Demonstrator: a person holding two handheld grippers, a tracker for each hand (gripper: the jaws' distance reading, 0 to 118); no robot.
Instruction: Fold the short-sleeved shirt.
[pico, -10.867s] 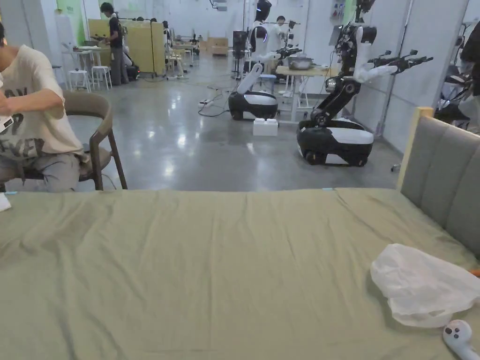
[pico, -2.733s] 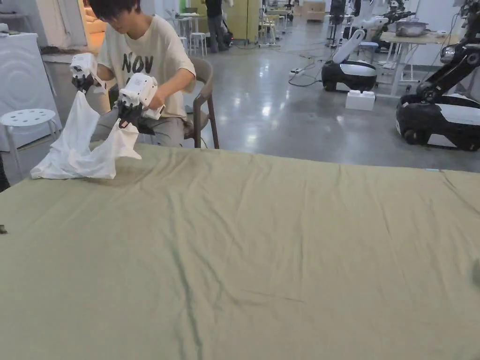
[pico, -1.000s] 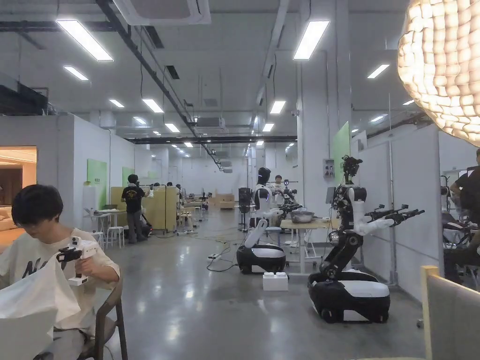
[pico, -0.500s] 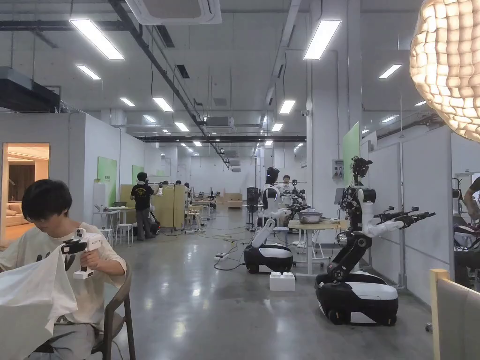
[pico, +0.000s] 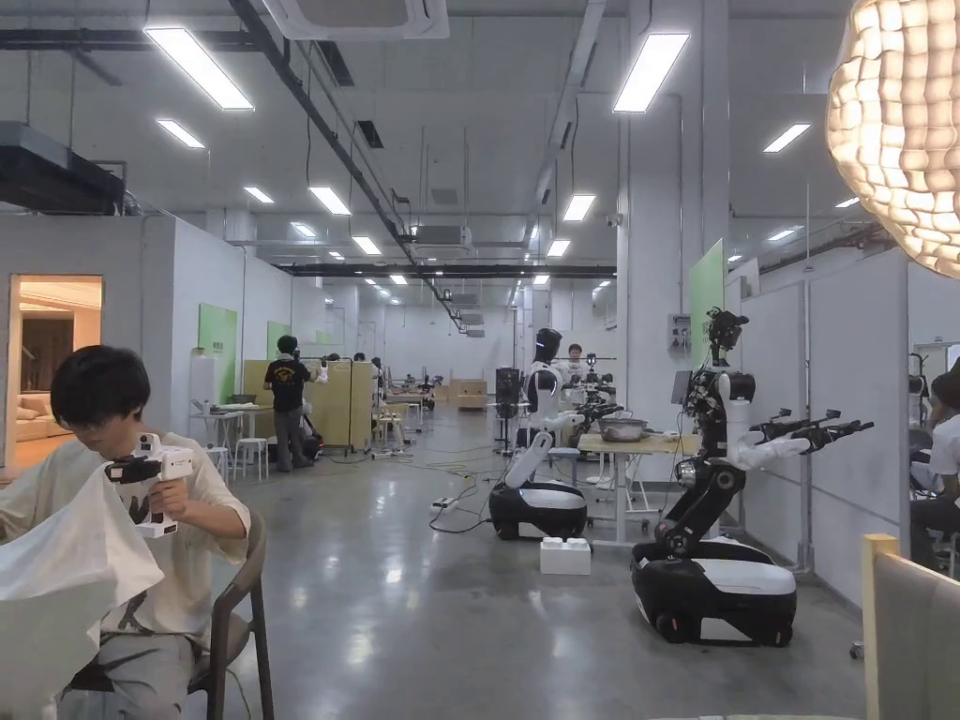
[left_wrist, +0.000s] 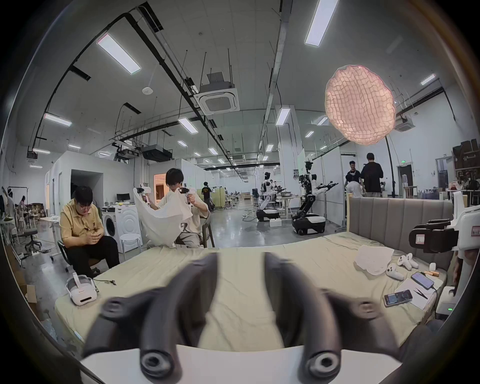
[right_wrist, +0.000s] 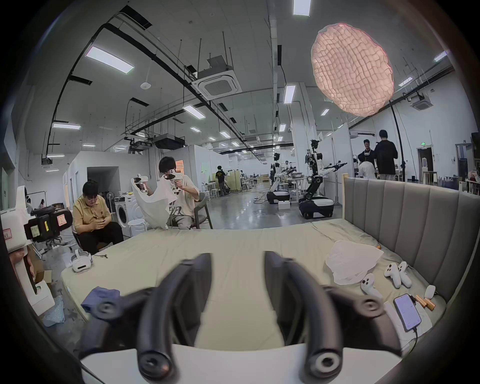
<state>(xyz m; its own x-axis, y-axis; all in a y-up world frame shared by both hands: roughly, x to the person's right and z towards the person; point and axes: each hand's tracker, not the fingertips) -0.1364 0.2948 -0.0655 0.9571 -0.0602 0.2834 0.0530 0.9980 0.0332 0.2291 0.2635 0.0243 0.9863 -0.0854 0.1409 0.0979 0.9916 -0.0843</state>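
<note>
While both grippers hang above the green bed (left_wrist: 239, 298) | left gripper (left_wrist: 240, 257) jaws spread, holding nothing | right gripper (right_wrist: 237, 256) jaws spread, holding nothing | white shirt (right_wrist: 350, 261) lies crumpled near the grey headboard (right_wrist: 415, 223), beside white controllers (right_wrist: 396, 274)

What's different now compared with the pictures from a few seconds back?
The head camera tipped up, away from the bed. The seated person opposite raised the white cloth higher. The white shirt by the headboard lies where it was, untouched. Left claw and right claw hang open and empty over the bed.
</note>
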